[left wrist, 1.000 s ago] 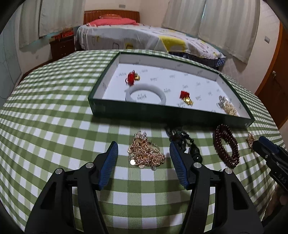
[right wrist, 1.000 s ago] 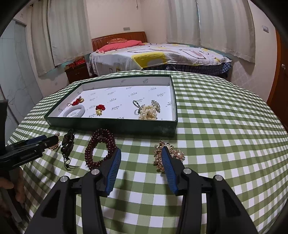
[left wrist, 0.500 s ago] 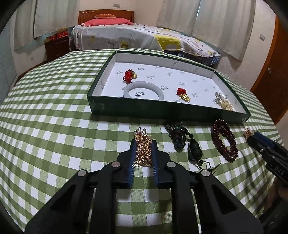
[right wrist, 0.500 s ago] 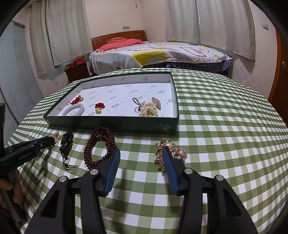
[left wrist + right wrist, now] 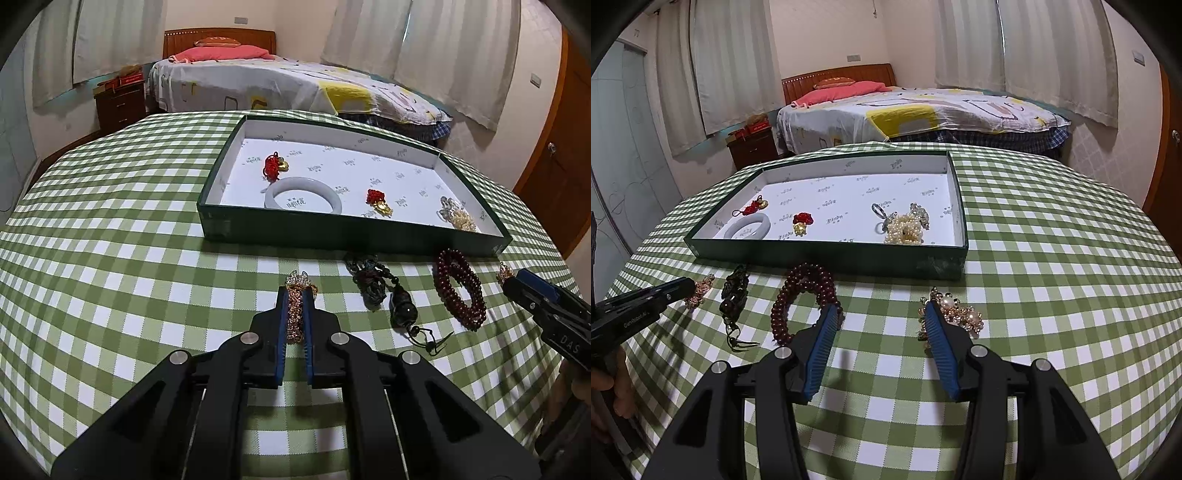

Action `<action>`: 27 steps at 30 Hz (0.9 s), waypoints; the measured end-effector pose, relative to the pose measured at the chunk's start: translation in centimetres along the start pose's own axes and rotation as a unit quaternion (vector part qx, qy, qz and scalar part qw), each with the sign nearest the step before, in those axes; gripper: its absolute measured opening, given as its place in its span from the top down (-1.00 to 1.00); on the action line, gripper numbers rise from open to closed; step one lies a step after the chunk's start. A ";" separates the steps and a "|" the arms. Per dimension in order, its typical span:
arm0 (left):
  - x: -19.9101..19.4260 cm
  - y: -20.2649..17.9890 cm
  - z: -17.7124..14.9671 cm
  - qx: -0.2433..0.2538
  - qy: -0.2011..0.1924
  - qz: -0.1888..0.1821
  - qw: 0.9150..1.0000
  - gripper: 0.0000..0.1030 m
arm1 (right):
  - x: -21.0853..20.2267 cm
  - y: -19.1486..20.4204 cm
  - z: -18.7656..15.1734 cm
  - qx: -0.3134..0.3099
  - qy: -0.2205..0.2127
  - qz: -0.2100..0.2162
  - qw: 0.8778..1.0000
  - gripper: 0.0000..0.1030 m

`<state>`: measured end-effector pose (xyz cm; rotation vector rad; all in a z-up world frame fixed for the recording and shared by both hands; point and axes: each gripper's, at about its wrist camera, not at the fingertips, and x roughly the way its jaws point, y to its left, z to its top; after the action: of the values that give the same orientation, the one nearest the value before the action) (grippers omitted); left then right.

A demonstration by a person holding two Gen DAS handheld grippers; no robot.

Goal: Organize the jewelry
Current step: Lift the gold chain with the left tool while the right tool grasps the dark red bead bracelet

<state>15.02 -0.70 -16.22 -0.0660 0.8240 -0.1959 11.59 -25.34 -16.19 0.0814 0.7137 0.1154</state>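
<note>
On the green checked tablecloth (image 5: 110, 295), the left gripper (image 5: 294, 295) pinches the gold chain bracelet (image 5: 295, 314) tight. Next it must lift it into the green box (image 5: 332, 236). The right gripper (image 5: 879, 321) waits, jaws apart.

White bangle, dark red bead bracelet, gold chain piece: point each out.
white bangle (image 5: 334, 194): left wrist view, right side of ring.
dark red bead bracelet (image 5: 448, 291): left wrist view, left strand.
gold chain piece (image 5: 294, 314): left wrist view, links between the pads.

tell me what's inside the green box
Inside the green box: a white bangle, two red-and-gold charms, and a pearl cluster with a ring. The near wall hides a floor strip.
</note>
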 end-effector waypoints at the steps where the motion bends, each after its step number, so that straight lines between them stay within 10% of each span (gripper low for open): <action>1: 0.1 0.0 0.0 0.001 0.004 0.000 1.000 0.85 | 0.0 0.0 0.0 0.000 0.001 0.000 1.000 0.05; 10: 0.2 0.1 0.2 -0.010 0.001 0.002 1.000 0.45 | 0.2 -0.2 -0.1 0.002 0.004 0.002 1.000 0.05; 27: 0.3 -0.3 0.1 0.003 0.001 -0.009 1.000 0.77 | 0.7 0.6 0.1 -0.004 0.011 0.014 1.000 0.05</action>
<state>15.25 -1.10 -16.31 -0.0675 0.8252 -0.2147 12.15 -24.62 -16.52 0.0820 0.7343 0.1454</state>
